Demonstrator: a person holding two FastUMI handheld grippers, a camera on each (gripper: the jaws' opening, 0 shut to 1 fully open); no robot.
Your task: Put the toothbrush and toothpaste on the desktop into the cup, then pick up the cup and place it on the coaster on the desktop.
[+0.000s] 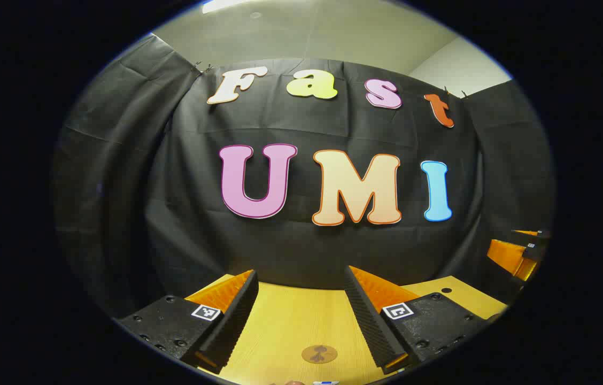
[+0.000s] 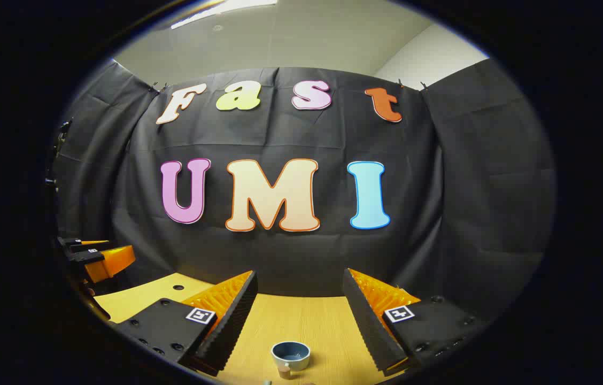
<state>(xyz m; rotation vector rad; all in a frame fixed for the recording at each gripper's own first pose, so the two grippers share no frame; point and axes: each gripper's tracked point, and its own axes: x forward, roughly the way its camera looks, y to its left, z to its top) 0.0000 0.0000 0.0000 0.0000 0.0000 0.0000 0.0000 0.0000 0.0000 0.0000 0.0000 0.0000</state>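
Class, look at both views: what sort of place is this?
Probably a recording booth indoors: black cloth walls, a wooden desktop holding a cup and coaster, and a plain ceiling above.

1. The left hand-held gripper (image 1: 301,315) has two wedge-shaped fingers with ribbed inner faces.
2. Each finger sits on a black block (image 1: 165,326) studded with small round screws.
3. A small square black-and-white marker (image 1: 206,312) sits on top of each block.
4. The right hand-held gripper (image 2: 299,315) has the same build: ribbed wedges, screwed black blocks, square markers.
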